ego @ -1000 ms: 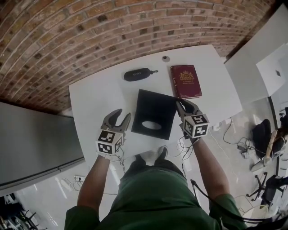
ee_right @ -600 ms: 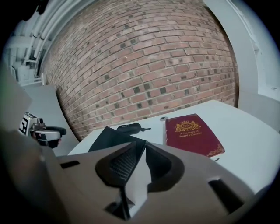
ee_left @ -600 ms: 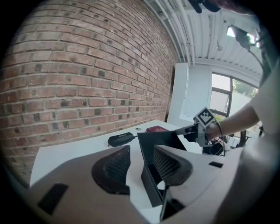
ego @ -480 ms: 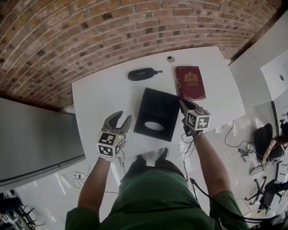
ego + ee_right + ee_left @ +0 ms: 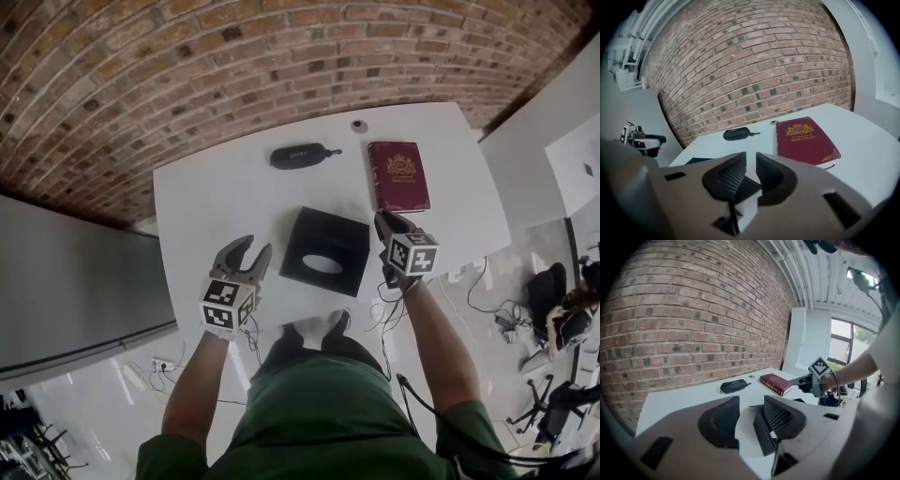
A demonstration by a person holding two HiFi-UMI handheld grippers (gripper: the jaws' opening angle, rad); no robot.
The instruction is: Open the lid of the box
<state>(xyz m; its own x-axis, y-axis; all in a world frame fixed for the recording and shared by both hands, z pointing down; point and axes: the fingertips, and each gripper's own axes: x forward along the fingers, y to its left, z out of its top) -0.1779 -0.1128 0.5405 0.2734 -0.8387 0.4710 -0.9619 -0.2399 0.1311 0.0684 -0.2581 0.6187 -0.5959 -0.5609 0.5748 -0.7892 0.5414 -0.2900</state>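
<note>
One white bench (image 5: pixel 216 187) stands beside a brick wall (image 5: pixel 187 56) on glossy floor (image 5: pixel 84 412). Left gripper (image 5: pixel 253 246) fingers: spread, empty. Right gripper (image 5: pixel 381 219) fingers: clamped on lid (image 5: pixel 319 239) corner.

Bright even light, soft shadows, strong fisheye distortion, dark corners.

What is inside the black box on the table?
The black box has an oval opening in its top, showing only grey, nothing recognisable. The top covers the rest inside.
</note>
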